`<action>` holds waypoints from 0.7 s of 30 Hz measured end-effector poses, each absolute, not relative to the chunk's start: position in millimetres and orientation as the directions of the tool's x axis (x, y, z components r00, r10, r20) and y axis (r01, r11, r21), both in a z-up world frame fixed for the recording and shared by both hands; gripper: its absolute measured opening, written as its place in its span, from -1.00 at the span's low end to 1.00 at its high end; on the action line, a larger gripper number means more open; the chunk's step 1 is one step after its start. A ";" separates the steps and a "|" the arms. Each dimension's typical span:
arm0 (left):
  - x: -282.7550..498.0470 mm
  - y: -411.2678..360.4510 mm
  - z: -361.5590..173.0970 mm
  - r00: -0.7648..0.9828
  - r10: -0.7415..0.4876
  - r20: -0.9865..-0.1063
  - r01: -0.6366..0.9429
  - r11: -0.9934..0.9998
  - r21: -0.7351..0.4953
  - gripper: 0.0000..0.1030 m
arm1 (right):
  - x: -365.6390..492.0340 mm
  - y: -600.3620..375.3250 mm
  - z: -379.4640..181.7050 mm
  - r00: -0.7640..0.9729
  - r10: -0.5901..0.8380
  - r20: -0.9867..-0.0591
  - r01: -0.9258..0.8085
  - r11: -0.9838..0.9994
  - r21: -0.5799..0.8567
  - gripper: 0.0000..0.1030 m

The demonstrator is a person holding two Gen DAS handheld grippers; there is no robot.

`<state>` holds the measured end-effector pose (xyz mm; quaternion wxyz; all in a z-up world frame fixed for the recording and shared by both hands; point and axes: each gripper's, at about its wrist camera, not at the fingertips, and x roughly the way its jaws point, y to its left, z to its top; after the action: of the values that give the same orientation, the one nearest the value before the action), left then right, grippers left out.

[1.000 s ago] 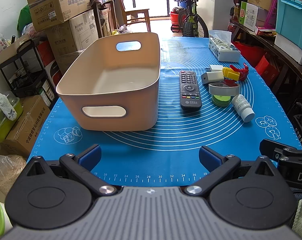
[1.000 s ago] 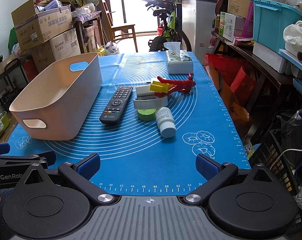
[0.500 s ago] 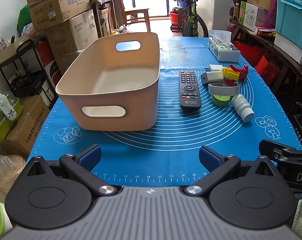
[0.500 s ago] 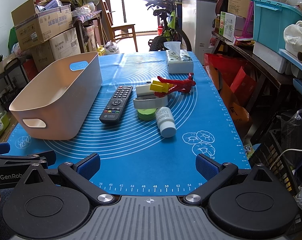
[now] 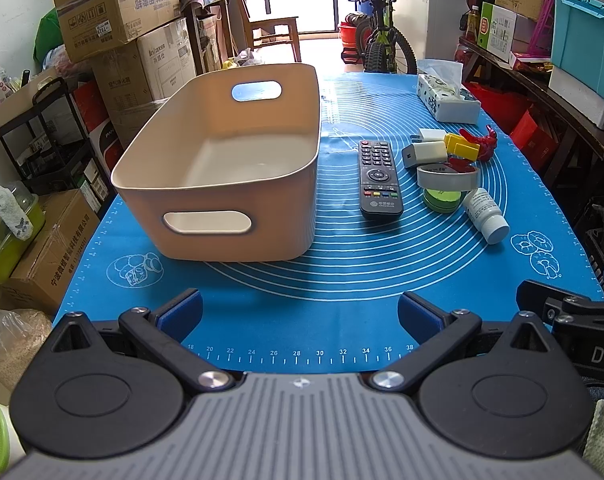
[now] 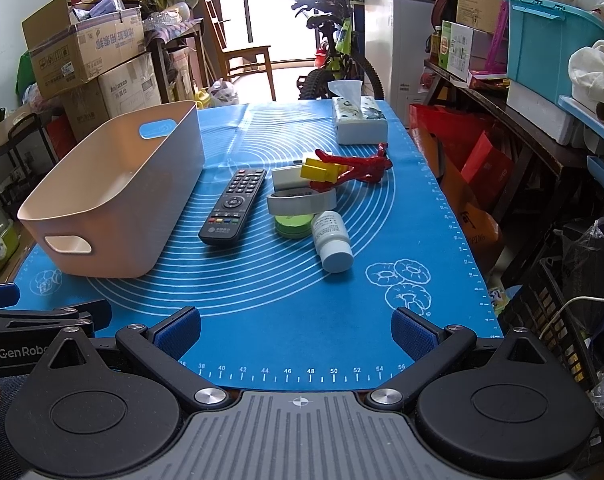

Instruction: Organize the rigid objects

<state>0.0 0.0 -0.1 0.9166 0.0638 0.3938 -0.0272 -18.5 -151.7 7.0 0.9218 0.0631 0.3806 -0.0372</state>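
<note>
Nothing moved since earlier frames: left gripper (image 5: 300, 312) and right gripper (image 6: 296, 330) gape empty at mat edge; beige plastic bin (image 5: 222, 184) beside black remote (image 5: 379, 178).

Ruler numerals 18 to 38 along near edge of blue mat (image 5: 341, 264), 38 to 56 in right wrist view, "GenRobo" partial on black gripper body (image 6: 20, 350) at 9 o'clock, "DA" partial on gripper body (image 5: 597, 354) at 3 o'clock, cardboard box (image 6: 130, 84) print at 10 o'clock unclear.

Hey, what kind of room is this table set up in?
Probably a home storage room or garage-like space: stacked cardboard boxes along the wall, a parked bicycle by the doorway, and a teal storage bin on cluttered shelves beside the table.
</note>
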 end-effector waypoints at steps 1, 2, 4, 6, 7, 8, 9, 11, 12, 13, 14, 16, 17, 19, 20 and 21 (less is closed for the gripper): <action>0.1 0.0 -0.1 0.688 0.000 -0.726 0.100 0.990 0.095 0.99 | -18.5 -151.7 7.1 0.708 -0.021 -0.706 0.117 0.989 0.088 0.95; 0.2 -0.1 -0.2 0.688 0.000 -0.726 0.100 0.990 0.095 0.99 | -18.9 -152.2 7.1 0.708 -0.021 -0.706 0.117 0.989 0.088 0.95; 0.0 -0.1 -0.1 0.688 0.000 -0.726 0.100 0.990 0.095 0.99 | -18.5 -151.6 7.1 0.707 -0.021 -0.707 0.117 0.989 0.088 0.95; 0.1 -0.1 -0.1 0.688 0.000 -0.726 0.100 0.990 0.095 0.99 | -18.6 -151.5 7.2 0.707 -0.021 -0.707 0.117 0.989 0.087 0.95; 0.1 -0.1 -0.1 0.688 0.000 -0.726 0.100 0.990 0.095 0.99 | -18.5 -151.5 7.2 0.707 -0.021 -0.707 0.117 0.989 0.087 0.95; 0.1 -0.2 -0.1 0.688 0.000 -0.726 0.100 0.990 0.095 0.99 | -18.6 -151.5 7.2 0.707 -0.022 -0.707 0.117 0.989 0.087 0.95; 0.1 -0.1 -0.1 0.688 0.000 -0.726 0.100 0.990 0.095 0.99 | -18.6 -151.4 7.3 0.707 -0.022 -0.707 0.117 0.989 0.087 0.95; 0.1 -0.1 -0.1 0.687 0.001 -0.726 0.100 0.990 0.095 0.99 | -18.8 -151.6 7.6 0.707 -0.021 -0.707 0.117 0.989 0.087 0.95; 0.3 -0.2 -0.2 0.686 0.002 -0.727 0.099 0.990 0.096 0.99 | -18.8 -151.5 7.7 0.707 -0.022 -0.707 0.117 0.989 0.087 0.95; 0.6 -0.4 -0.2 0.685 0.005 -0.729 0.097 0.990 0.098 0.99 | -21.6 -152.0 7.9 0.708 -0.021 -0.706 0.118 0.989 0.088 0.95; 0.8 -0.8 -0.4 0.684 0.007 -0.730 0.095 0.990 0.099 0.99 | -21.4 -152.2 7.4 0.709 -0.021 -0.705 0.119 0.989 0.089 0.95; 0.5 -1.6 -0.4 0.682 0.012 -0.731 0.091 0.991 0.101 0.99 | -20.9 -151.8 7.1 0.708 -0.021 -0.706 0.118 0.989 0.089 0.95; -0.1 0.3 0.4 0.682 0.012 -0.731 0.089 0.991 0.100 0.99 | -21.2 -152.0 7.1 0.708 -0.021 -0.706 0.118 0.989 0.089 0.95; 0.5 0.4 0.8 0.683 0.016 -0.730 0.086 0.991 0.102 0.99 | -19.8 -151.0 8.9 0.710 -0.020 -0.704 0.117 0.989 0.090 0.95; 1.1 0.7 1.0 0.684 0.018 -0.729 0.084 0.991 0.103 0.99 | -18.4 -148.4 8.8 0.710 -0.019 -0.704 0.115 0.989 0.090 0.95; 2.2 1.9 -0.3 0.683 0.017 -0.730 0.082 0.992 0.100 0.99 | -18.7 -148.8 9.5 0.710 -0.018 -0.704 0.118 0.989 0.094 0.95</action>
<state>2.2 1.9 -0.3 0.9152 0.0624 0.3977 -0.0178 -18.7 -148.8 9.5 0.9224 0.0661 0.3788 -0.0370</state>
